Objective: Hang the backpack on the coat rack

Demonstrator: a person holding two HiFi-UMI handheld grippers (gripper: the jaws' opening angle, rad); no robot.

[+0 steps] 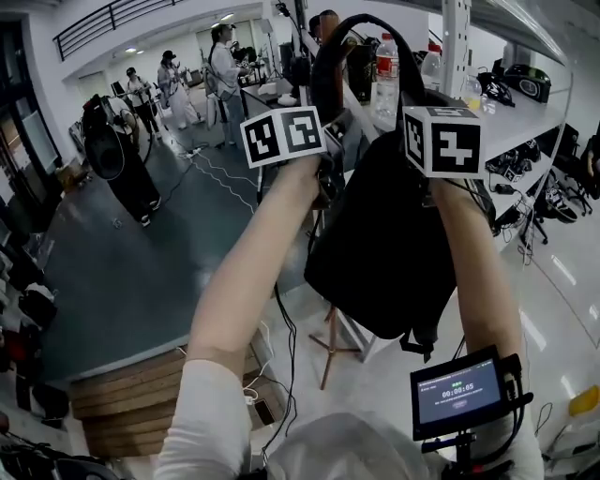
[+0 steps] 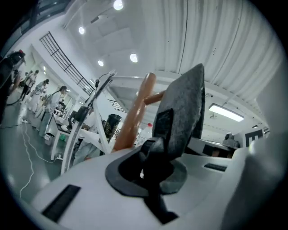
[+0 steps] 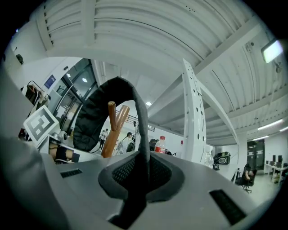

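Observation:
Both my arms are raised and hold a black backpack (image 1: 384,244) between them in the head view. My left gripper (image 2: 153,157) is shut on a padded grey shoulder strap (image 2: 182,112). My right gripper (image 3: 139,175) is shut on a thin black strap (image 3: 143,130) that arches up and to the left. The brown wooden coat rack (image 2: 132,114) stands just beyond the bag. Its forked top pegs (image 3: 112,128) show through the strap's arch. In the head view the rack's top (image 1: 326,19) rises behind the bag and its legs (image 1: 328,347) stand below.
A white shelving unit (image 1: 525,103) with bottles (image 1: 386,66) and gear stands right behind the rack. Several people (image 1: 225,66) work at the far end of the room. Wooden steps (image 1: 131,394) and floor cables lie at lower left. A small screen (image 1: 457,391) rides on my right arm's rig.

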